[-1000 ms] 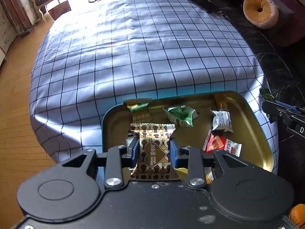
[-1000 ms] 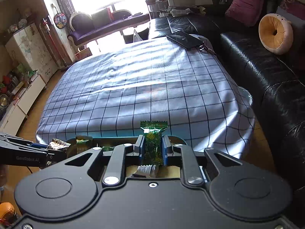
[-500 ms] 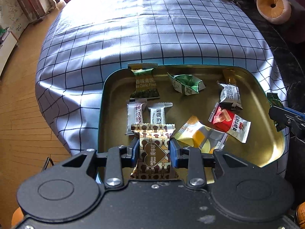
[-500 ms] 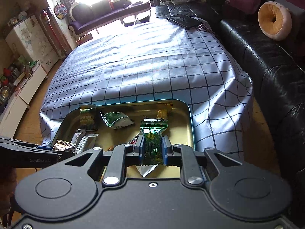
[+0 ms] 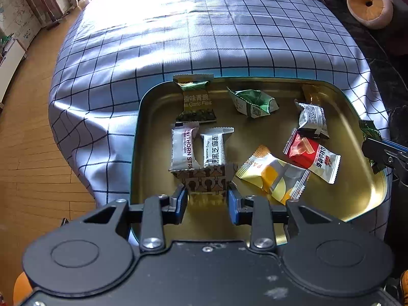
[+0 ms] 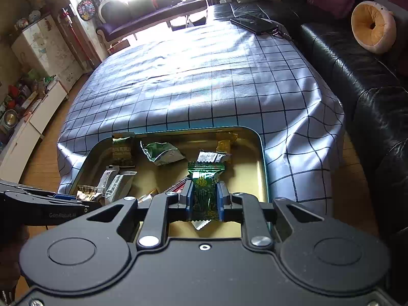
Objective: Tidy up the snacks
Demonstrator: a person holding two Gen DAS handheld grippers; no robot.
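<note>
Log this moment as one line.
left claw: open, brown snack dropped in tray | right claw: shut on green snack, over tray

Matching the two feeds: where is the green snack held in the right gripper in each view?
Left wrist: green snack at the far right edge, in the right gripper.
Right wrist: green snack low centre, clamped.
Shared landmark: the gold tray.

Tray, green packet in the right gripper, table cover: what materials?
Tray: likely metal tin, glossy gold inside, teal rim; it mirrors the packets.
Green packet: thin printed plastic or foil film, shiny, crimped ends, pinched in the right gripper.
Table cover: checked woven cloth or coated fabric; creased, faint sheen.
</note>
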